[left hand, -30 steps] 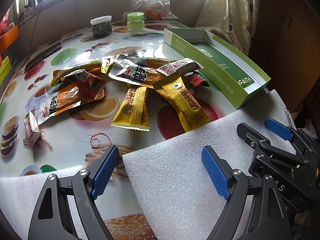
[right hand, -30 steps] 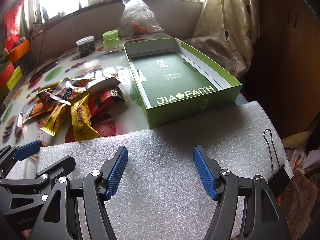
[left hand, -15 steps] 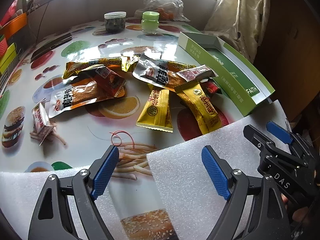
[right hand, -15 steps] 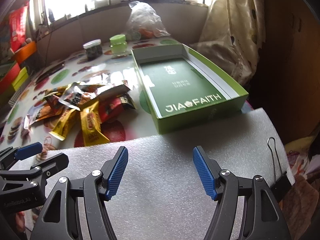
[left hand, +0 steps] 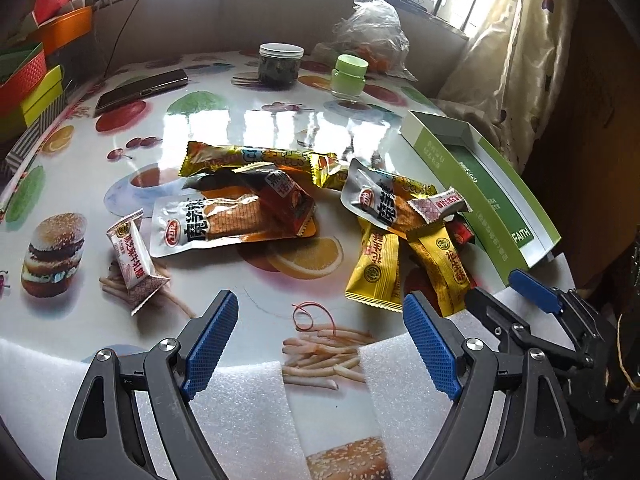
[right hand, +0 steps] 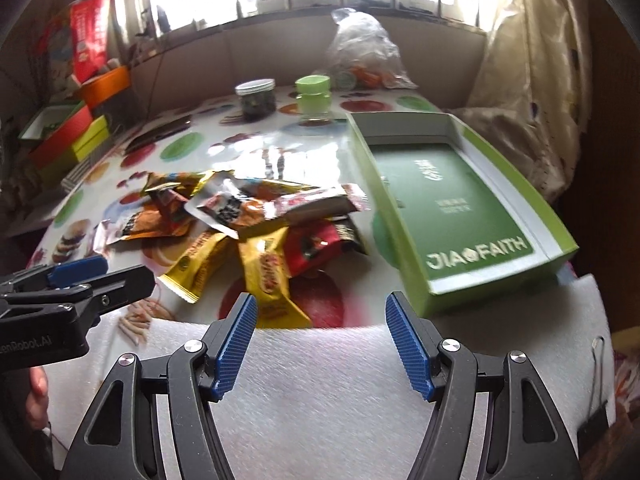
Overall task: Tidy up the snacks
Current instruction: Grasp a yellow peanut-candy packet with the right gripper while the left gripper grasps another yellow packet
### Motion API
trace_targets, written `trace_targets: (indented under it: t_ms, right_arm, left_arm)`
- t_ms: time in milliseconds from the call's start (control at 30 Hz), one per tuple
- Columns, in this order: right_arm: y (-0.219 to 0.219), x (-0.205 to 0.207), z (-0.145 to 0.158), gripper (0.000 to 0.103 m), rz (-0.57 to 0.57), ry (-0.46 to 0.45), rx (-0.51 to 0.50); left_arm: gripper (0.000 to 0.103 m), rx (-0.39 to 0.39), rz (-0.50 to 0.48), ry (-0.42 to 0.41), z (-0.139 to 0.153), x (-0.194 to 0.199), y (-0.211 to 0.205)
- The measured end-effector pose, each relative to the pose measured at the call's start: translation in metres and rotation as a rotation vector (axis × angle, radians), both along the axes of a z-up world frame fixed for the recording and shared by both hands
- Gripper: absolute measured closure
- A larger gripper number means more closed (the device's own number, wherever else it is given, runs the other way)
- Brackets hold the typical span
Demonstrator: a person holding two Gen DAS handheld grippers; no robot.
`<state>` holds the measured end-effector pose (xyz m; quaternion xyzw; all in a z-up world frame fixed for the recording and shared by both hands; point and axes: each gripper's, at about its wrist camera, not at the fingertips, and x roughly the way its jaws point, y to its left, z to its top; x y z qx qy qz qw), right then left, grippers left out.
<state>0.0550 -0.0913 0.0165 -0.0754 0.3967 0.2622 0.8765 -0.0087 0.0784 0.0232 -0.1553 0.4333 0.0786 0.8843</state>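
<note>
A pile of snack packets (left hand: pixel 304 200) lies on the fruit-print table: yellow bars (left hand: pixel 374 268), silver-orange packs (left hand: pixel 224 224), a small white-red pack (left hand: pixel 134 264) at the left. The pile also shows in the right wrist view (right hand: pixel 256 224). An open green box (right hand: pixel 460 208) stands right of the pile; it also shows in the left wrist view (left hand: pixel 484 188). My left gripper (left hand: pixel 320 332) is open and empty, above the table's near edge. My right gripper (right hand: pixel 322 336) is open and empty over white foam, near the yellow bar (right hand: pixel 272 284).
White foam sheets (right hand: pixel 340 396) cover the table's near edge. A dark jar (left hand: pixel 280 66), a green jar (left hand: pixel 350 76), a plastic bag (left hand: pixel 370 36) and a phone (left hand: pixel 140 88) sit at the back. Coloured boxes (left hand: pixel 28 84) stand at the left. A curtain (right hand: pixel 528 92) hangs at the right.
Both grippers have moved forward and left toward the snack pile. The views have shifted so the pile sits nearer. Both stay open.
</note>
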Motion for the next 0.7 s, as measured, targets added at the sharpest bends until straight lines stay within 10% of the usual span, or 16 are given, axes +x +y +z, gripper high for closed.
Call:
trace_targets:
  t_ms: [233, 467, 700]
  right_arm:
    - [0.023, 0.010, -0.008, 0.046, 0.047, 0.022, -0.012]
    - [0.030, 0.015, -0.010, 0.080, 0.065, 0.042, -0.006]
    - [0.026, 0.016, 0.001, 0.081, 0.078, 0.046, 0.068]
  left_arm:
    - [0.018, -0.006, 0.016, 0.008, -0.001, 0.001, 0.009]
    - [0.018, -0.042, 0.022, 0.000, 0.000, 0.004, 0.015]
    - [0.018, -0.059, -0.018, -0.002, 0.002, 0.013, 0.011]
